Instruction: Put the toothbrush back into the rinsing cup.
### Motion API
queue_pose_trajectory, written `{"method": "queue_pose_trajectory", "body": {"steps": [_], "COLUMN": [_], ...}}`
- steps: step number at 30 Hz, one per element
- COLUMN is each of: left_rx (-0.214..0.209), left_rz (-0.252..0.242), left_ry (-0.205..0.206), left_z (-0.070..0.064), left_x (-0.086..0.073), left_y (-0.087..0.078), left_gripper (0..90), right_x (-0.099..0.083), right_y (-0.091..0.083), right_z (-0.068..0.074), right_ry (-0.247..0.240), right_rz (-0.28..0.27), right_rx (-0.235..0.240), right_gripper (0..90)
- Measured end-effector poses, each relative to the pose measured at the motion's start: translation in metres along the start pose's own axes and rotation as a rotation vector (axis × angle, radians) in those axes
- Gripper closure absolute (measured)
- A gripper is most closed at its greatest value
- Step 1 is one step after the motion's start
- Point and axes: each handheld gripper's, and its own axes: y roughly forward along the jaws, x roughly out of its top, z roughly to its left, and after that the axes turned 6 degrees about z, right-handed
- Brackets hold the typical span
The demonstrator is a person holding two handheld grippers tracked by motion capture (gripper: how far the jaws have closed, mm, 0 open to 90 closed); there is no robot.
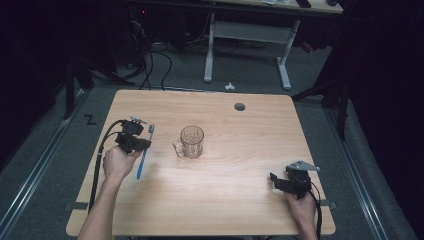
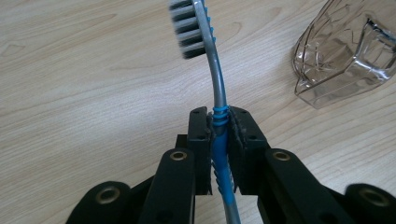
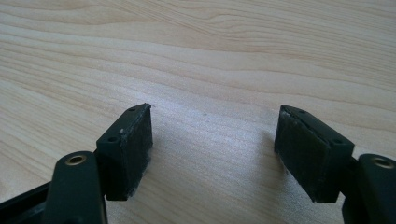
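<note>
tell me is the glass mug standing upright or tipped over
Upright. In the high view the glass mug stands on its base on the table, its open mouth up and its handle toward the left gripper.

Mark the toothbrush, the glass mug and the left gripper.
toothbrush [image 2: 192, 32], left gripper view, on the bristle head.
glass mug [image 1: 192, 141], high view, on the clear body.
left gripper [image 2: 219, 133], left gripper view, midway between the jaw tips, shut on the blue handle.

Dim, dark surroundings past the lit table [image 1: 240, 130] in the high view; soft shadows toward 6 o'clock. Bright, even gripper views; blurred bristles at 12 o'clock, glare on glass mug [image 2: 345, 51] at 2 o'clock.
</note>
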Motion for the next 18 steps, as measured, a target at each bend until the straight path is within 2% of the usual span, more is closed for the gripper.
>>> {"method": "queue_pose_trajectory", "body": {"steps": [6,12,18], "left_rx": [-0.008,-0.018,-0.057], "left_rz": [-0.02,-0.071,-0.12], "left_ry": [0.024,0.04,0.055], "left_z": [-0.007,-0.014,-0.021], "left_x": [-0.003,-0.007,-0.009], "left_y": [-0.009,-0.02,-0.028], "left_gripper": [80.0,80.1,80.2], "right_x": [0.0,0.0,0.0], "right_y": [0.0,0.0,0.0], "right_z": [0.0,0.0,0.0], "right_ry": [0.0,0.001,0.001], "right_rz": [0.0,0.0,0.0], "right_rx": [0.0,-0.001,-0.001], "right_gripper": [28.0,28.0,28.0]}}
